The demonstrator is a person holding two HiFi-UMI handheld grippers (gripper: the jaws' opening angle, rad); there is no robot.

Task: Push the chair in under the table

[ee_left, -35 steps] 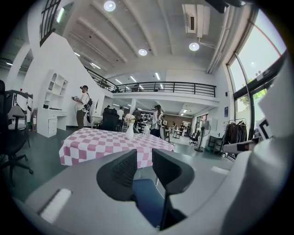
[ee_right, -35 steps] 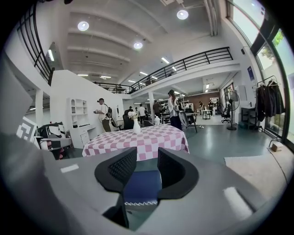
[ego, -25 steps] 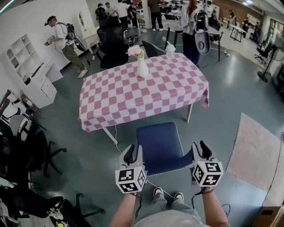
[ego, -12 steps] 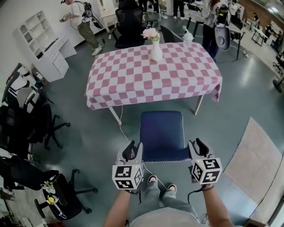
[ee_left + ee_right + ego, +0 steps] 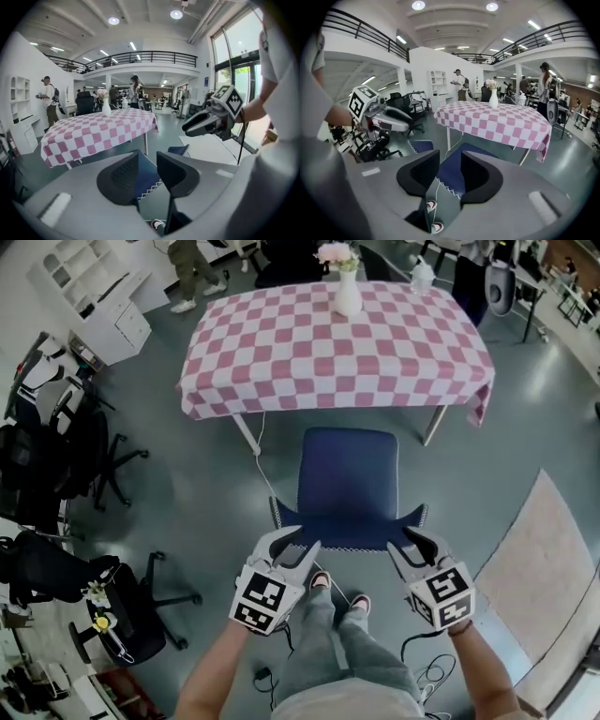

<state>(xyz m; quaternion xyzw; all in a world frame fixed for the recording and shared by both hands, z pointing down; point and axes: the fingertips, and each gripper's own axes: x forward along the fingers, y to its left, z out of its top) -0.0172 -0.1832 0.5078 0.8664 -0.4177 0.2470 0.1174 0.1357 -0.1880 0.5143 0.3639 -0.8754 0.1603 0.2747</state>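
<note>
I see 1 chair [image 5: 347, 474] at the 1 table's [image 5: 281, 352] near edge, 1 vase [image 5: 348, 296] at far edge; 2 grippers at chair-back corners: L gripper [image 5: 293, 542] jaws just been opening, now wide, R gripper [image 5: 409, 542] wide too, chair edge loose between each

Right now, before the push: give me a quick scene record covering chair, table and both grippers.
chair: blue, pulled out, seat just clear of the table edge
table: pink-and-white checked cloth, vase with flowers near far edge
left gripper: at the chair back's left corner; jaws apart, have just been opening; back edge shows in the gap, not clamped
right gripper: at the chair back's right corner; jaws apart, chair edge shows in the gap, not clamped
task state: chair not yet pushed in
</note>
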